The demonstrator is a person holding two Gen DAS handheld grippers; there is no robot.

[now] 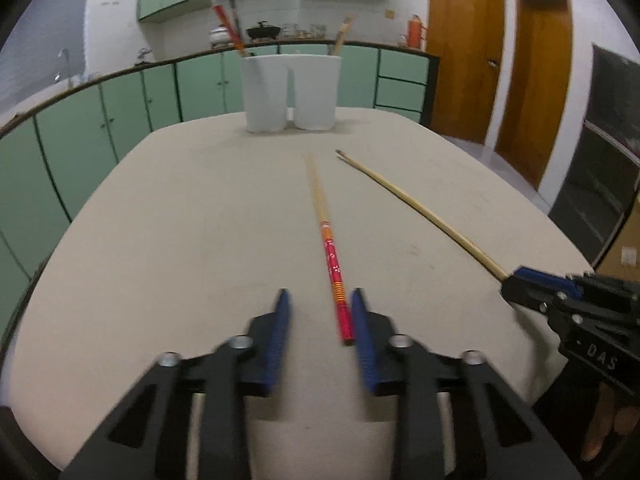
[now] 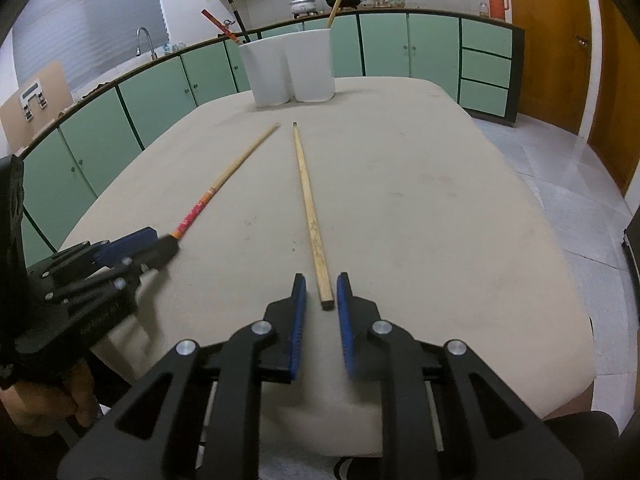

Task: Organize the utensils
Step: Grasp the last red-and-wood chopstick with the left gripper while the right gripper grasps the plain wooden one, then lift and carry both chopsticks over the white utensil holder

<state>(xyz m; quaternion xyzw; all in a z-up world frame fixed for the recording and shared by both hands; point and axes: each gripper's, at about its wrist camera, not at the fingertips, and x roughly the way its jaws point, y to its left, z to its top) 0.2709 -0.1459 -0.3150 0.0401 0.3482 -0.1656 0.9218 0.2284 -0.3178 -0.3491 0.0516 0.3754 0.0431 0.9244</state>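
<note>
A red-handled chopstick (image 1: 329, 246) lies on the beige table (image 1: 180, 220), its red end between the blue pads of my open left gripper (image 1: 320, 300). A plain wooden chopstick (image 2: 311, 216) lies to its right, its near end between the pads of my open right gripper (image 2: 321, 286). Neither is gripped. Each gripper shows in the other's view: the right one (image 1: 516, 280), the left one (image 2: 156, 246). Two joined white holders (image 1: 291, 92) stand at the table's far end, red chopsticks (image 1: 230, 28) in the left one, a wooden one (image 1: 342, 34) in the right one.
Green cabinets (image 1: 120, 104) and a counter with pots run behind the table. Wooden doors (image 1: 536, 80) are at the right. The table's right edge (image 2: 560, 248) drops to a tiled floor.
</note>
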